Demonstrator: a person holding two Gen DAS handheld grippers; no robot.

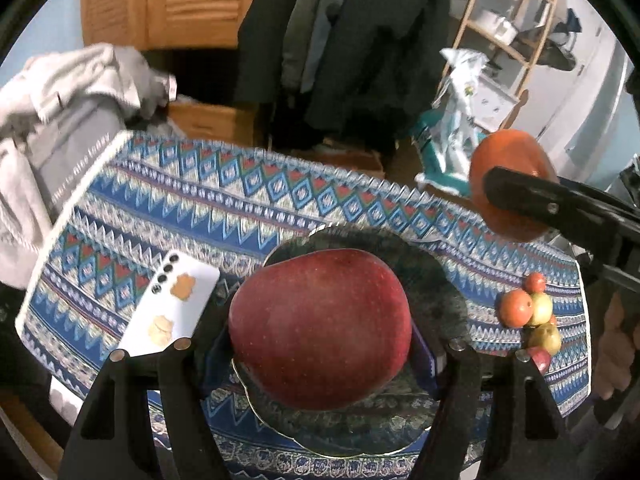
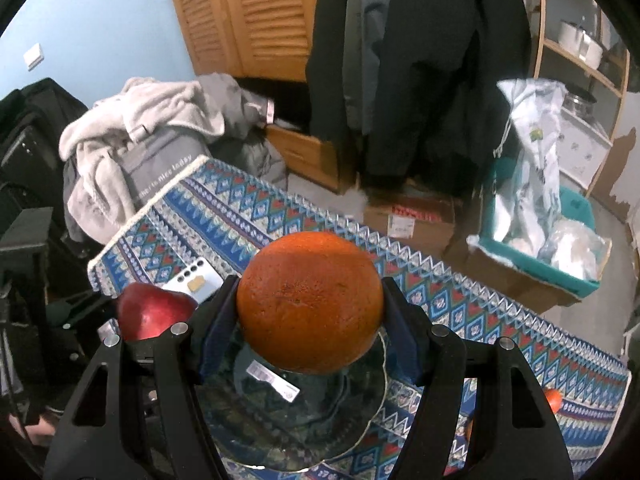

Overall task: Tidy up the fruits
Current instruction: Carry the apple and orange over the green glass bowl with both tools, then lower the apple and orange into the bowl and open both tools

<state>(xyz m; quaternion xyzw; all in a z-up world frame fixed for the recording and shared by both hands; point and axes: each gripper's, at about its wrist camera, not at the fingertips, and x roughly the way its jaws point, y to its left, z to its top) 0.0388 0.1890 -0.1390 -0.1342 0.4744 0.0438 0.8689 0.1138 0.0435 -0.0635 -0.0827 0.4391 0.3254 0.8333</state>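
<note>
Above the dark glass plate (image 1: 436, 276), a big red apple (image 1: 322, 326) sits clamped between the left gripper's (image 1: 320, 354) wide-spread jaws. Beside it the right gripper (image 2: 310, 322) grips a round orange (image 2: 310, 302) over the same plate. Small red and yellow fruits (image 1: 530, 312) lie clustered on the blue patterned tablecloth (image 1: 224, 200), a white phone (image 1: 170, 308) nearby.

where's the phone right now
The white phone lies face down on the patterned tablecloth, left of the dark plate in the left wrist view, beside the left hand-held gripper holding the red apple.
</note>
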